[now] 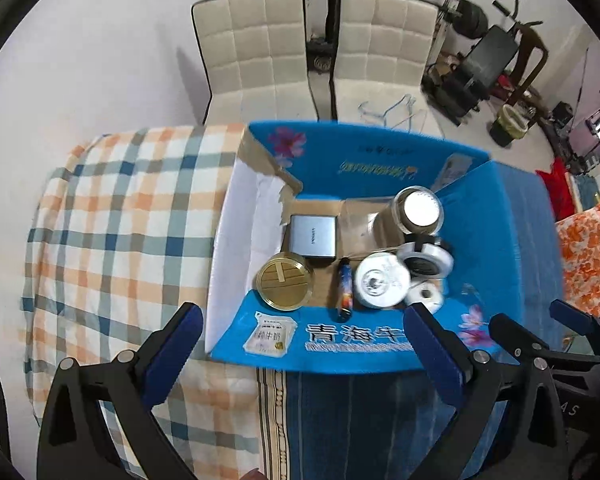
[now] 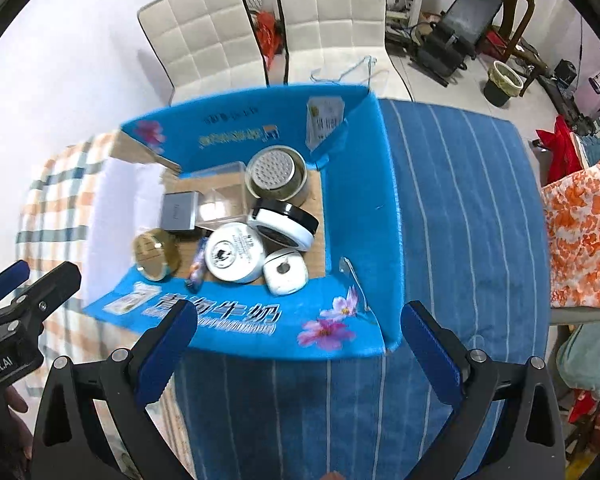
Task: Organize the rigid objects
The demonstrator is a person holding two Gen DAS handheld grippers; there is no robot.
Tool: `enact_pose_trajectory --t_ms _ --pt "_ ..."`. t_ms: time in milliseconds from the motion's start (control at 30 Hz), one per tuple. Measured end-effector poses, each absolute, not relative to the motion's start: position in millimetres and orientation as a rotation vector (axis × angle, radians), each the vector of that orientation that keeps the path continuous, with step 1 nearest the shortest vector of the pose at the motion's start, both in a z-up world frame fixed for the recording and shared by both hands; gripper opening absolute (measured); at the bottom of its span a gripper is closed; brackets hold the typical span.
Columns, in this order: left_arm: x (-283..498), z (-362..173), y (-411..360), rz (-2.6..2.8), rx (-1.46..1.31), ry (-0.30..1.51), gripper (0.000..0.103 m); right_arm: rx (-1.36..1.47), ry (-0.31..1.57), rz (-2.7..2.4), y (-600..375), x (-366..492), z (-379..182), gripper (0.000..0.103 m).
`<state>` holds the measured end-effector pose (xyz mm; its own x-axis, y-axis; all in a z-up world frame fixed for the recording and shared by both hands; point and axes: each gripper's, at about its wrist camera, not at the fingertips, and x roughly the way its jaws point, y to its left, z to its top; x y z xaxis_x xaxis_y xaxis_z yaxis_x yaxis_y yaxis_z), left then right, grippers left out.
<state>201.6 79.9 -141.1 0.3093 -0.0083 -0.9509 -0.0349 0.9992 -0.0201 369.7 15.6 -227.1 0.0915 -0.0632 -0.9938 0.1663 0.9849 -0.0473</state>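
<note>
- Two hand-held grippers hang above an open blue cardboard box (image 1: 380,168), both with jaws spread wide and nothing between them
- The left gripper (image 1: 304,344) hovers over the box's near flap; the right gripper (image 2: 298,344) hovers over the box's near right corner
- In the right wrist view the left gripper shows at the left edge, held in a hand (image 2: 18,404)
- The box stands on a table covered by a checked cloth (image 1: 120,200) on the left side and a blue striped cloth (image 2: 460,200) on the right side
- Inside the box, at the near left corner, lies a gold round tin (image 1: 285,283), flat
- Behind the tin, toward the far left corner, lies a grey flat case (image 1: 312,234), with a clear plastic box (image 2: 222,198) just beside it on the right
- At the far right corner stands a jar with a pale lid (image 1: 418,210)
- A black-rimmed white jar (image 2: 284,224) lies tilted against the right wall
- A white round tub (image 2: 234,254) sits at the near edge, a slim patterned tube (image 1: 346,288) to its left
- A small white round container (image 2: 286,272) lies at the near right corner, touching the tub
- Two white padded chairs (image 1: 260,48) stand beyond the table's far edge
</note>
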Motion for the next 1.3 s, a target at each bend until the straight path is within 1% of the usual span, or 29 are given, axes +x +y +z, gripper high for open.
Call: enact_pose_trajectory --t_ms 333,467,633,867,1300 --pt "150.0 -38.4 64.9 -0.012 -0.062 1.111 0.103 0.138 1.345 -0.108 21.4 326.9 -114.7 0.103" --pt "136.1 -17.3 58.3 -0.016 -0.05 1.101 0.103 0.135 1.287 -0.099 23.2 311.9 -74.7 0.103" --pt "121.3 3.7 52.3 -0.022 -0.038 1.076 0.103 0.116 1.236 -0.092 26.0 297.5 -39.3 0.103" --pt "108.8 17.2 51.0 0.003 -0.026 1.034 0.103 0.085 1.192 -0.095 30.7 289.1 -17.9 0.103" --pt "103.0 14.1 56.3 0.039 -0.033 1.034 0.103 0.079 1.195 -0.111 28.2 292.6 -26.9 0.103"
